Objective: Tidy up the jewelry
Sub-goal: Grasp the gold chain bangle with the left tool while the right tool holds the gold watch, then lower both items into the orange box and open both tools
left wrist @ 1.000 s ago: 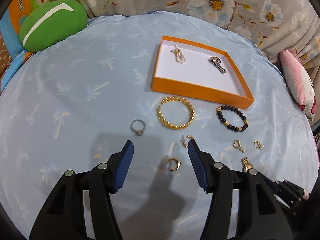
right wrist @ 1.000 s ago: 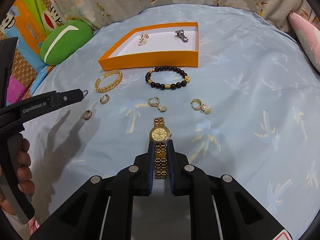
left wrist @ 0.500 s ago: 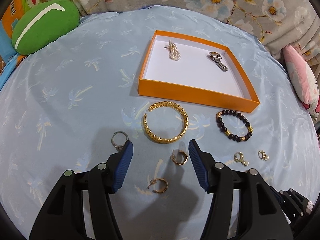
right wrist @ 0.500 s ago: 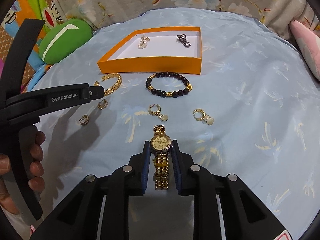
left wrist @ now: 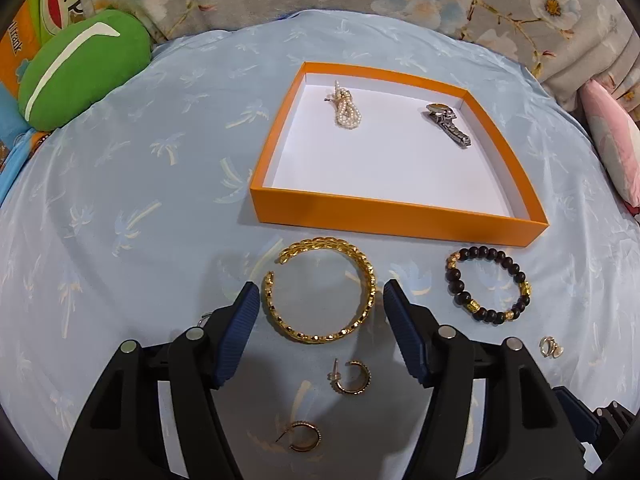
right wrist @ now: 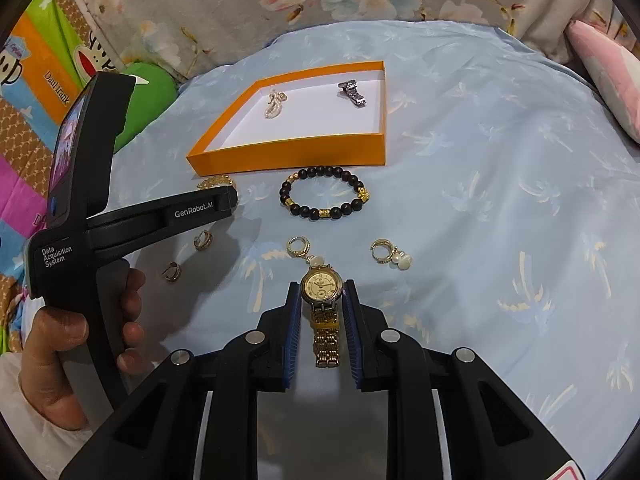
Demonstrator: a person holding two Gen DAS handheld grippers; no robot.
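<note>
An orange box (left wrist: 392, 212) (right wrist: 280, 156) holds a pearl strand (left wrist: 346, 108) and a silver watch (left wrist: 448, 124). My left gripper (left wrist: 320, 300) is open, its jaws on either side of a gold bangle (left wrist: 320, 292) on the blue cloth. Two gold hoop earrings (left wrist: 352, 376) lie between its arms. My right gripper (right wrist: 322, 296) is open, its jaws close on either side of a gold watch (right wrist: 322, 292) that lies on the cloth. A black bead bracelet (left wrist: 488, 284) (right wrist: 324, 196) lies in front of the box.
Two pearl drop earrings (right wrist: 390, 254) lie beyond the right gripper. A green cushion (left wrist: 80, 68) sits at the far left, a pink pillow (left wrist: 612, 148) at the right edge. A ring (left wrist: 205, 318) is partly hidden behind the left finger.
My left gripper moved forward from the hoop earrings to straddle the gold bangle. My right gripper's jaws, shut on the gold watch's band a second ago, have opened; the watch lies between them.
</note>
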